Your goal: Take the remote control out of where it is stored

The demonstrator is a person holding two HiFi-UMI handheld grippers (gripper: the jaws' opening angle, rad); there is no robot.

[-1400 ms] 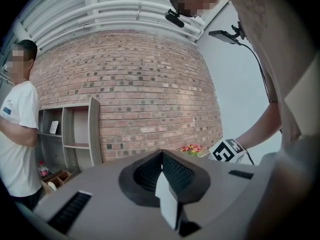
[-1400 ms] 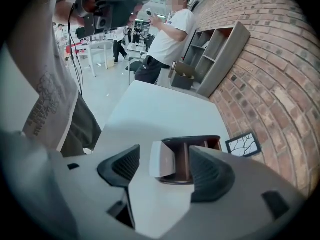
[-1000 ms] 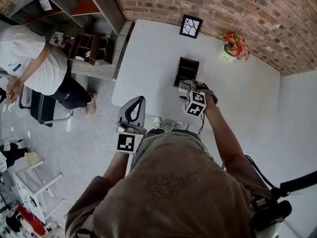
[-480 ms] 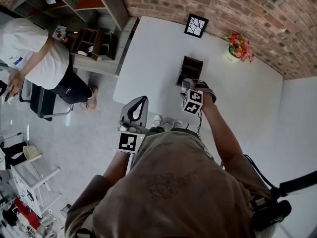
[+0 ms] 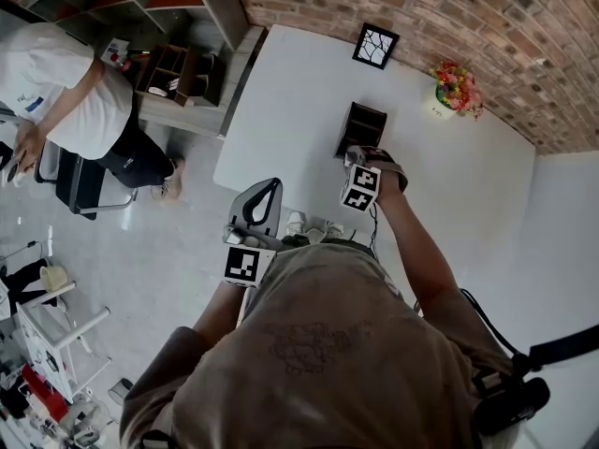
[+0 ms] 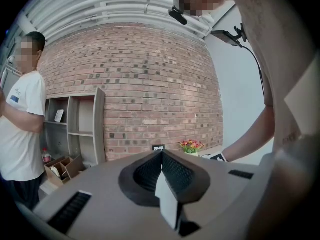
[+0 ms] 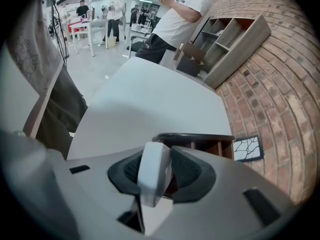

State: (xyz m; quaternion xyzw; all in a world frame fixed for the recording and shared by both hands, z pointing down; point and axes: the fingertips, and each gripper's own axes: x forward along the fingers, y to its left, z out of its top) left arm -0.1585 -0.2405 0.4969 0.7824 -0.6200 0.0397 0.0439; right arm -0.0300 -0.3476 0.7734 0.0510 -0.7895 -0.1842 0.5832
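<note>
A dark wooden organiser box point(image 5: 361, 129) stands on the white table point(image 5: 290, 101). My right gripper point(image 5: 354, 159) is at its near side. In the right gripper view a white remote control point(image 7: 154, 176) stands upright between the dark pads point(image 7: 192, 171), just in front of the box point(image 7: 200, 143). The jaws are closing and both pads touch the remote. My left gripper point(image 5: 260, 204) hangs off the table's near left edge. Its jaws are shut with nothing in them point(image 6: 161, 154).
A small framed picture point(image 5: 376, 45) and a pot of flowers point(image 5: 451, 87) stand at the far side of the table by the brick wall. A person in a white shirt point(image 5: 56, 82) stands left, beside shelves holding a wooden box point(image 5: 173, 68).
My right gripper has edged a little closer to the organiser box. The left gripper has stayed where it was.
</note>
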